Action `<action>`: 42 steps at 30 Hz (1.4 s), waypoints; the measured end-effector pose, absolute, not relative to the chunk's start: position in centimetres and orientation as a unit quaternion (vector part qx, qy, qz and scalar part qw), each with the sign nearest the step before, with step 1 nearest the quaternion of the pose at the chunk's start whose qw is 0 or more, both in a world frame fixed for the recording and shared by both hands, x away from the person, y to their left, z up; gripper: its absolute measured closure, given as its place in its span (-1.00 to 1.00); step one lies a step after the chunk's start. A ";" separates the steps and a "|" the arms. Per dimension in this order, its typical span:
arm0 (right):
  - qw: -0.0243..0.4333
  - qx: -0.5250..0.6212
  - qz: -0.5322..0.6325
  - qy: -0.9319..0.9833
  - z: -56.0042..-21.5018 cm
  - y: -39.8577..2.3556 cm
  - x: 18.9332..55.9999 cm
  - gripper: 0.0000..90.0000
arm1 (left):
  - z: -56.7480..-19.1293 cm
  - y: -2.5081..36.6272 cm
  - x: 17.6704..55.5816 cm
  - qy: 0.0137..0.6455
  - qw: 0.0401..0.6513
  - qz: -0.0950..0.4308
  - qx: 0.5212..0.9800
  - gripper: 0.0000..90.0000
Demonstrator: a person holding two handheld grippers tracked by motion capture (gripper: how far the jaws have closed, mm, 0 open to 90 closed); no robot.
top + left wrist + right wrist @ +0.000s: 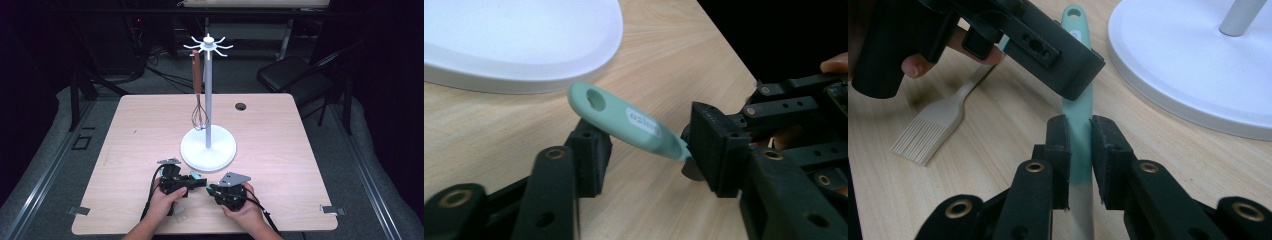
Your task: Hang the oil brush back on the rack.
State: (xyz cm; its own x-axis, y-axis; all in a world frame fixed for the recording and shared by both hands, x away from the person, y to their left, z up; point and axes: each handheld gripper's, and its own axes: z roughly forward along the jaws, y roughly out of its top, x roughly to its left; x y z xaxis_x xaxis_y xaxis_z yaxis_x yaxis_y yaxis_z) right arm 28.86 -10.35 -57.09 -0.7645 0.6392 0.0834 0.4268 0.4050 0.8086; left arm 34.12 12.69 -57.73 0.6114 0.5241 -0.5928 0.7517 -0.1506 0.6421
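Bench (280, 150) of pale wood grain carried all items. White utensil stand with a round base (208, 148), a slim upright pole and a spoked hook crown stood near the bench centre; a wire whisk with a brown wooden handle (198, 87) hung from one hook beside the pole. Both hands held their tools at the near edge, just in front of the base.

The right claw (1079, 150) was closed on a mint-green plastic utensil handle with a hanging hole at its end (1079, 107); both pads pressed its sides, and the handle was held above the bench top, pointing toward the stand base. The left claw (651, 150) stood partly open around the same handle near its holed end; one pad lay just under it, though whether the pads gripped it could not be told. A beige silicone basting brush (935, 127) lay flat on the bench, near the left hand.
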 end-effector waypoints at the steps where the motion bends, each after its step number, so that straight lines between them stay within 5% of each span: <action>1: 0.120 0.320 0.438 0.831 -57.1 -10.4 28.9 0.70 | -57.7 12.7 34.1 0.427 0.495 -0.116 0.747 0.27; 9: 0.106 0.317 0.414 0.847 -56.7 -11.2 28.6 0.51 | -56.6 13.5 34.2 0.421 0.516 -0.102 0.739 0.40; 19: 0.108 0.319 0.404 0.851 -56.9 -10.9 28.3 0.73 | -54.3 13.7 33.7 0.398 0.526 -0.065 0.749 0.49; 42: 0.115 0.351 0.458 0.808 -55.4 -10.6 28.1 0.80 | -53.7 11.8 32.4 0.384 0.543 -0.075 0.743 0.50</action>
State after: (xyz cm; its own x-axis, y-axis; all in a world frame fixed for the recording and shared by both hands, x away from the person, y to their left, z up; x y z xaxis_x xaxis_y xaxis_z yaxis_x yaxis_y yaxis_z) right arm 28.12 -10.57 -55.39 -0.7268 0.6731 0.1367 0.4628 0.3328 0.8216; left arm 32.38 11.80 -53.71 0.6939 0.4890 -0.5286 0.6525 -0.1164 0.7488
